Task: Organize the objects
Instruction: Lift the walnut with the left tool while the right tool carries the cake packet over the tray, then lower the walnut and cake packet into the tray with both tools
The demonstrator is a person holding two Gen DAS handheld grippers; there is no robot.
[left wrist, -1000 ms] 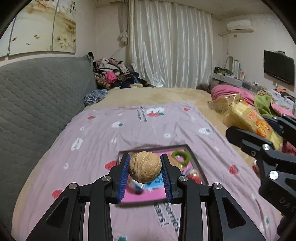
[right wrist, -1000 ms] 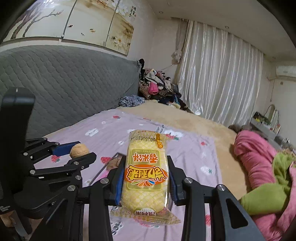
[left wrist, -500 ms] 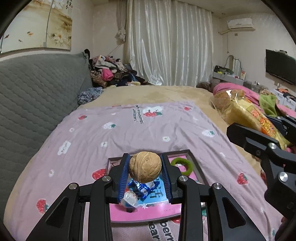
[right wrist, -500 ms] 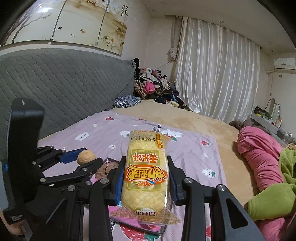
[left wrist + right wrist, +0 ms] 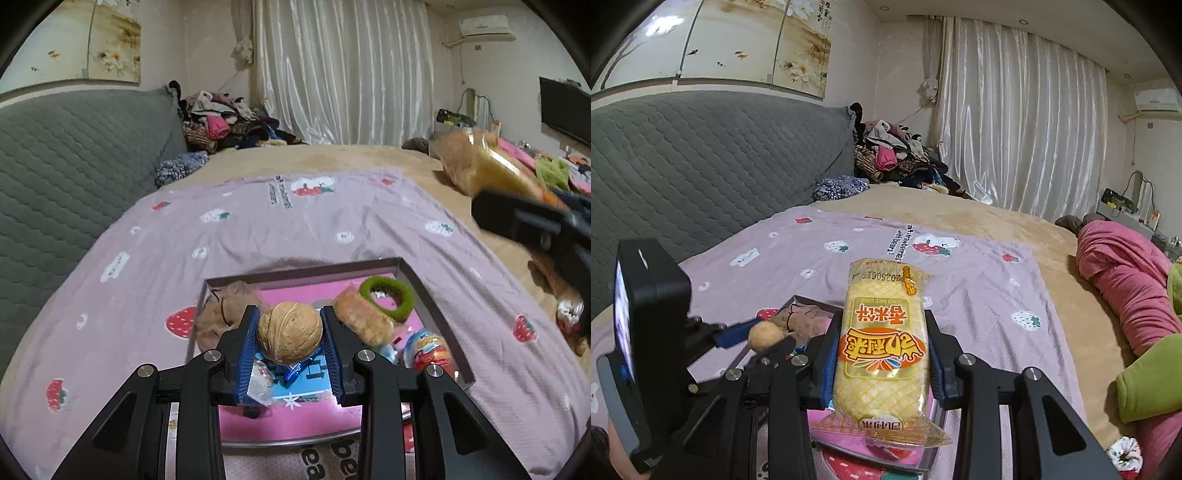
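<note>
My left gripper (image 5: pixel 290 336) is shut on a brown walnut (image 5: pixel 289 331) and holds it above a shallow pink tray (image 5: pixel 424 288) on the bed. The walnut also shows in the right wrist view (image 5: pixel 764 335). The tray holds a green hair ring (image 5: pixel 388 297), a brown pouch (image 5: pixel 229 310), a wrapped bun (image 5: pixel 364 317), a foil egg (image 5: pixel 426 352) and a blue toy (image 5: pixel 291 369). My right gripper (image 5: pixel 882 354) is shut on a yellow rice-cake packet (image 5: pixel 882 343), held over the tray's right side (image 5: pixel 812 301). The packet shows blurred in the left wrist view (image 5: pixel 491 166).
The tray lies on a lilac strawberry-print blanket (image 5: pixel 295 229). A grey quilted headboard (image 5: pixel 74 158) runs along the left. A clothes pile (image 5: pixel 225 125) sits at the far end. Pink and green bedding (image 5: pixel 1126 280) lies on the right. A small scrunchie (image 5: pixel 1124 452) lies near the right edge.
Both grippers have moved forward over the tray, each keeping its hold. More of the tray's contents now show below the walnut.
</note>
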